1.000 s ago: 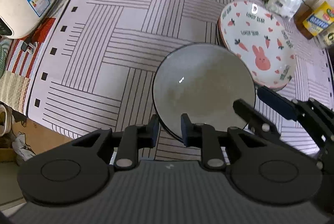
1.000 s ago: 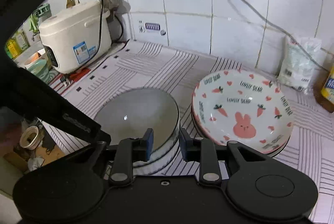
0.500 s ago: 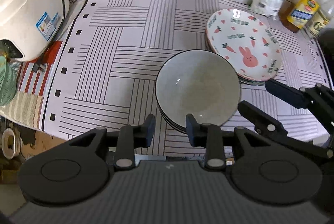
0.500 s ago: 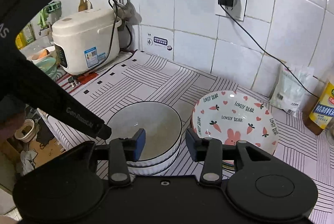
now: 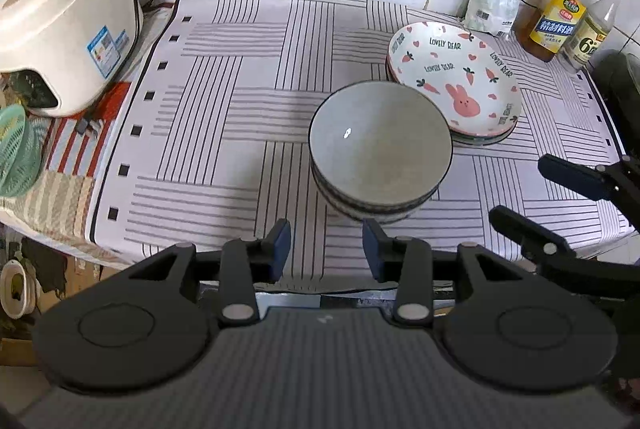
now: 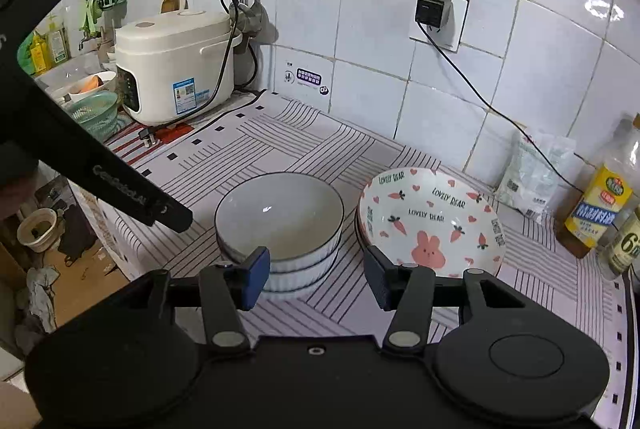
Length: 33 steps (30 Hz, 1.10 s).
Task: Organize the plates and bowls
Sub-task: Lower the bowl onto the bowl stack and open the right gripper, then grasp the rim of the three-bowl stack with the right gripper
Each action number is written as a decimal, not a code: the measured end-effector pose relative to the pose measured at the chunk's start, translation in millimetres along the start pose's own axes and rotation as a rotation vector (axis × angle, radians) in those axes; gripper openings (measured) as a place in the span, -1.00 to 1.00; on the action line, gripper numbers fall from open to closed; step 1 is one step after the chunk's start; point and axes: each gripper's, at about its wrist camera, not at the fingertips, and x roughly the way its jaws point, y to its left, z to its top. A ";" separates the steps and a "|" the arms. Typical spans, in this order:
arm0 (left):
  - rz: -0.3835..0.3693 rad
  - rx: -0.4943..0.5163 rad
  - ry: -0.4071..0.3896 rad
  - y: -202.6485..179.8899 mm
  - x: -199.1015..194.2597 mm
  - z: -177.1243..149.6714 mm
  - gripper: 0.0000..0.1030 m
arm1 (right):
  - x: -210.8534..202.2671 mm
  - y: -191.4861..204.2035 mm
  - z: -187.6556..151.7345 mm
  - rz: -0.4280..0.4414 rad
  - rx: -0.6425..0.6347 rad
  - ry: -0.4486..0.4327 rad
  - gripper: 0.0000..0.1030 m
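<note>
At nine o'clock in the left wrist view, a white rice cooker [image 5: 60, 25] stands at the edge of the desk [image 5: 224, 101], which is covered with a line-patterned cloth, and a green plastic basket [image 5: 16, 149] sits just below the cooker. Near the centre, slightly toward three o'clock, a stack of grey bowls [image 5: 380, 141] rests on the cloth, nested one inside another. Touching it at two o'clock is a stack of plates [image 5: 456, 77] whose top plate shows a pink rabbit, carrots and the words LOVELY BEAR. Further toward one o'clock, by the tiled wall, stand a white packet [image 5: 492, 1] and two oil bottles [image 5: 560, 17].

Left tongs [image 5: 326, 249] hang at six o'clock over the desk's near edge, spread apart and holding nothing. Right tongs [image 6: 316, 277] are likewise spread wide and empty, hovering in front of the gap between the bowls [image 6: 280, 225] and plates [image 6: 430, 225].
</note>
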 end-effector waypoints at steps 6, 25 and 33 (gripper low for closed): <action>-0.022 -0.016 0.002 6.1 7.0 -16.7 -0.20 | 0.3 -1.7 -18.0 0.021 0.032 -0.007 0.18; -0.151 -0.115 -0.126 34.7 31.4 -22.6 0.09 | 43.0 5.6 -63.3 0.119 0.139 -0.097 0.79; -0.246 -0.233 -0.151 50.5 47.7 -8.1 0.20 | 85.2 7.4 -76.7 0.149 0.091 -0.064 0.80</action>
